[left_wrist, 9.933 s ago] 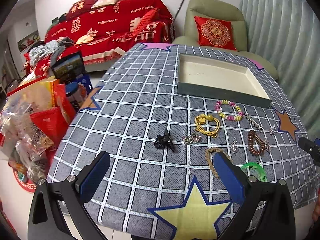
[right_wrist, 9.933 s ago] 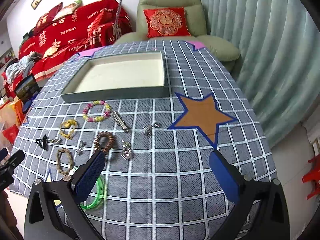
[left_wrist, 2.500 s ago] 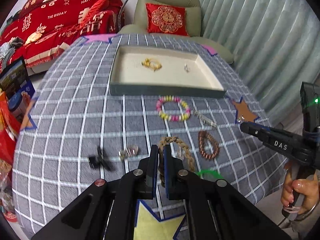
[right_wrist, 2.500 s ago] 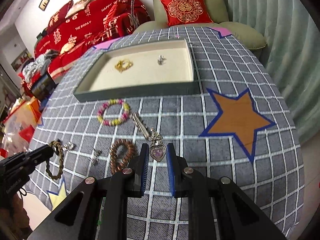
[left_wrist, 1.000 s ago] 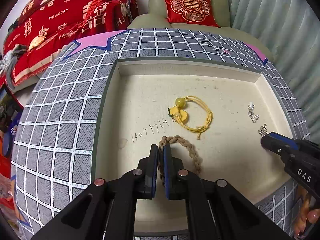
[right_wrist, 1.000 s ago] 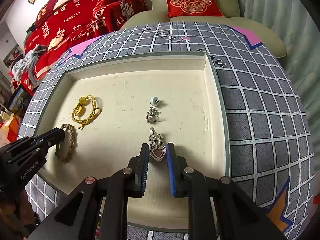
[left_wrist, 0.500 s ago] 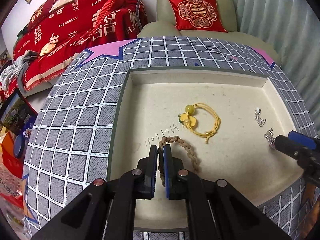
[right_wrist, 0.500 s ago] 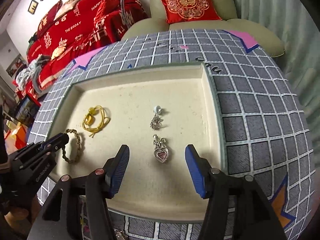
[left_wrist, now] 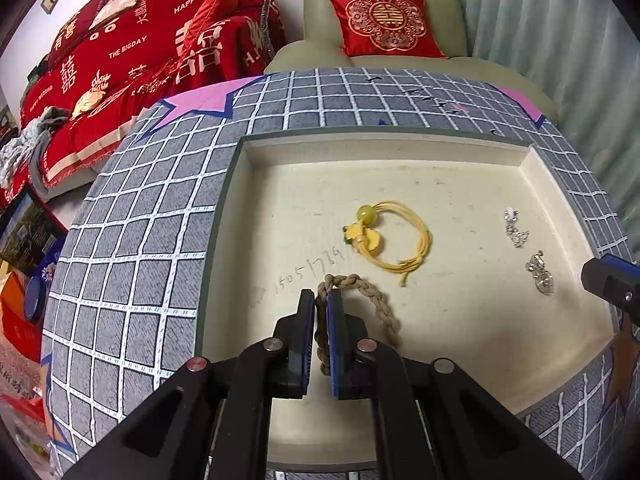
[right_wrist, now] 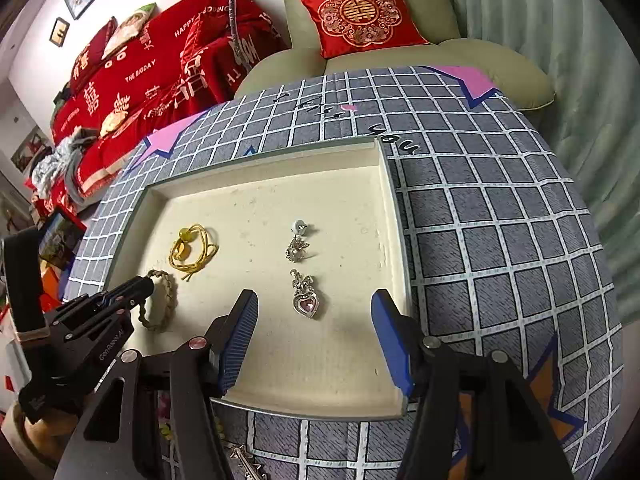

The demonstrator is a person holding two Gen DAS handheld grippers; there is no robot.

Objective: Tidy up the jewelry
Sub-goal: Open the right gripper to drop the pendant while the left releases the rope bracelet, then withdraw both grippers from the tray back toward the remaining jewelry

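Observation:
My left gripper [left_wrist: 320, 300] is shut on a tan braided bracelet [left_wrist: 372, 300], which rests on the floor of the cream tray [left_wrist: 380, 148]; the same gripper [right_wrist: 146, 284] and bracelet [right_wrist: 168, 300] show in the right wrist view. A yellow cord bracelet [left_wrist: 384, 240] lies just beyond it. My right gripper [right_wrist: 314, 312] is open above the tray [right_wrist: 394, 220], with a heart pendant [right_wrist: 306, 300] lying between its fingers and a small silver earring [right_wrist: 298, 244] beyond. The pendant [left_wrist: 540, 274] and earring [left_wrist: 516, 228] also show in the left wrist view.
The tray sits on a grey grid tablecloth [right_wrist: 500, 220] with star patches. A silver piece [right_wrist: 244, 456] and beads [right_wrist: 164, 428] lie on the cloth near the tray's front edge. A green armchair with a red cushion [right_wrist: 356, 12] and a red sofa [left_wrist: 120, 60] stand behind the table.
My right gripper has opened, left the heart pendant on the tray floor and drawn back a little. My left gripper stays shut on the braided bracelet in the tray.

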